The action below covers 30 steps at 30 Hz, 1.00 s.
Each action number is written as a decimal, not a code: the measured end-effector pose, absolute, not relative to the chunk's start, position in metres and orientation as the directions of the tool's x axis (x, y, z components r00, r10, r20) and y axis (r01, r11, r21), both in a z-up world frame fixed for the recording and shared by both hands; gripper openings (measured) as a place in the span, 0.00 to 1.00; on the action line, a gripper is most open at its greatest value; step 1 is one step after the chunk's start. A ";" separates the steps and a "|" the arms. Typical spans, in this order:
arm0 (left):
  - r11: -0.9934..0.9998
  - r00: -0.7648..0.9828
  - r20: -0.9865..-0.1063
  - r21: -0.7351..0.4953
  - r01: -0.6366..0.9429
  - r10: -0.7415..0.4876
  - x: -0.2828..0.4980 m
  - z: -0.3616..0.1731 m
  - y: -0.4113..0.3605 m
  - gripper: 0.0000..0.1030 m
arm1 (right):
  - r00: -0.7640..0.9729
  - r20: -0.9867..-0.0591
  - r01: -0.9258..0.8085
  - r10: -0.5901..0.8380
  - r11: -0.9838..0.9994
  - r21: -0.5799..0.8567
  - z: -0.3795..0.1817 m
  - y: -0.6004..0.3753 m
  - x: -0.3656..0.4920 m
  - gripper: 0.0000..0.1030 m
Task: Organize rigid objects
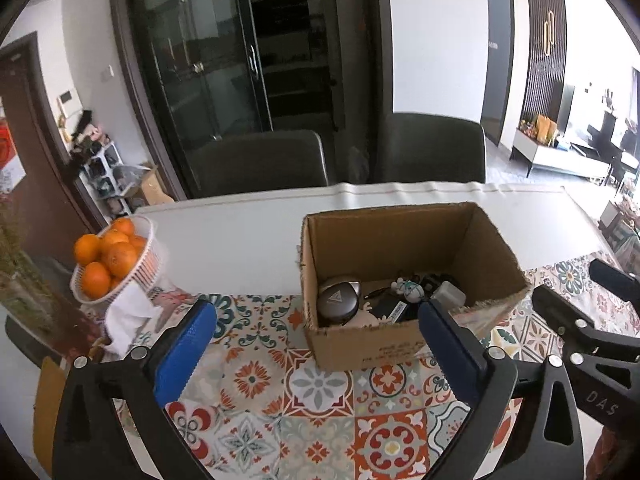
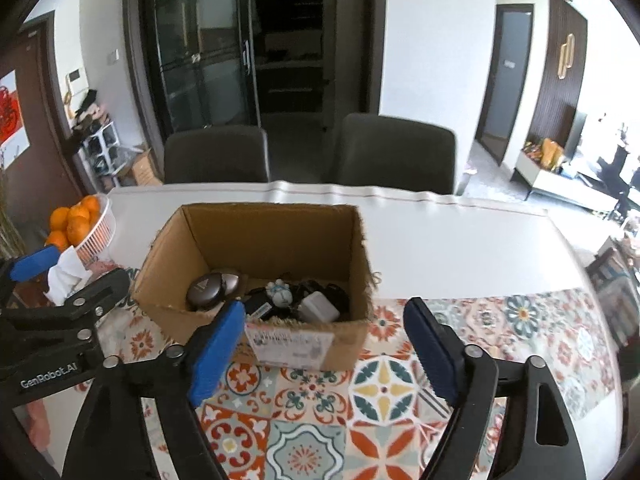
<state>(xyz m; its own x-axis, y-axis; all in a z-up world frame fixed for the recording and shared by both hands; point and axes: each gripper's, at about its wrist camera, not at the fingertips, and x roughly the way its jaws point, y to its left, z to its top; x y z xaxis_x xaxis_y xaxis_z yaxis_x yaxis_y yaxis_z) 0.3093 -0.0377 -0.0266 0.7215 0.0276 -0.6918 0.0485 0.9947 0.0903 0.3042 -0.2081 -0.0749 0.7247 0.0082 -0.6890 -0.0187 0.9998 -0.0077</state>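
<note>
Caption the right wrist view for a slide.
Open right gripper before a cardboard box of small gadgets on a patterned tablecloth.

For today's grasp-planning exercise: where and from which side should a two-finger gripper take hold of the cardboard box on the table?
Probably pinch the cardboard box at its near wall's top edge, coming from above: the top is open, the wall thin and upright, and the near side unobstructed.

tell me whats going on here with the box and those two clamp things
A person is tidying small items into a cardboard box on a patterned tablecloth. Both tools, the left tool and the right tool, are open and empty, held just in front of the box. Inside lie a round dark case, a white charger and a small figurine. A basket of oranges stands off to the left.
</note>
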 end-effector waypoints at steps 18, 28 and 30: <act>0.997 0.809 -0.587 0.074 0.020 0.027 0.197 0.019 -0.028 1.00 | 0.818 -0.575 0.019 -0.030 1.000 -0.025 -0.020 -0.205 0.189 0.90; 0.996 0.856 -0.516 0.085 0.018 0.029 0.162 0.041 -0.028 1.00 | 0.854 -0.518 0.033 -0.047 0.999 -0.037 -0.001 -0.207 0.154 0.90; 0.997 0.861 -0.507 0.079 0.025 0.019 0.159 0.045 -0.028 1.00 | 0.860 -0.509 0.028 -0.042 0.999 -0.036 0.002 -0.207 0.151 0.90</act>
